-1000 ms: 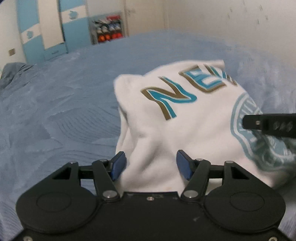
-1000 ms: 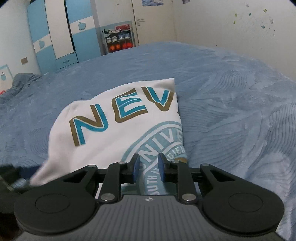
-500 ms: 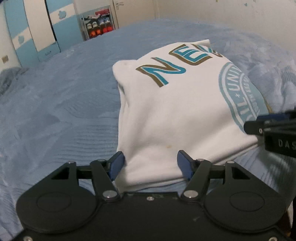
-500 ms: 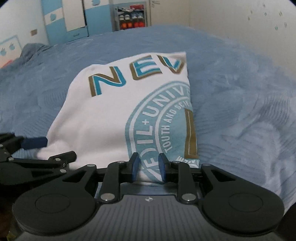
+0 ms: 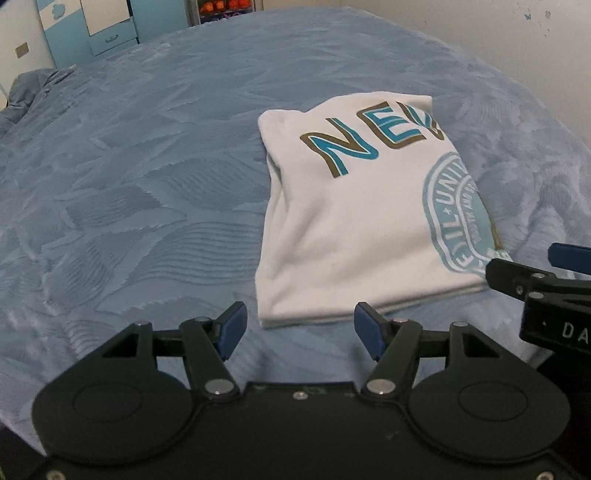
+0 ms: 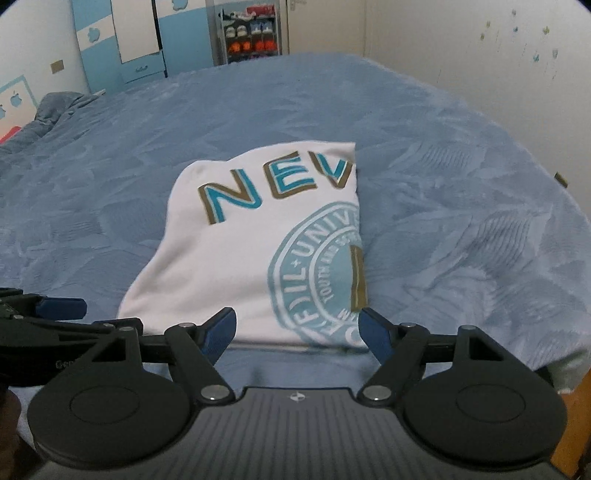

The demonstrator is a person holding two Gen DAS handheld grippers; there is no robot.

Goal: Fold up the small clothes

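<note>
A folded white shirt [image 5: 354,221], printed with teal and gold letters and a round teal seal, is seen lying flat on the blue bedspread [image 5: 129,184], its folded edge turned toward both tools. The left gripper [image 5: 299,330] is held with jaws spread wide and empty just short of the shirt's near left corner, no cloth being caught between the blue pads [image 5: 232,328]. The right gripper [image 6: 297,328] is likewise spread and empty at the near right edge over the seal, and a wardrobe [image 6: 122,33] and shelf [image 6: 251,33] are noted beyond the bed.
</note>
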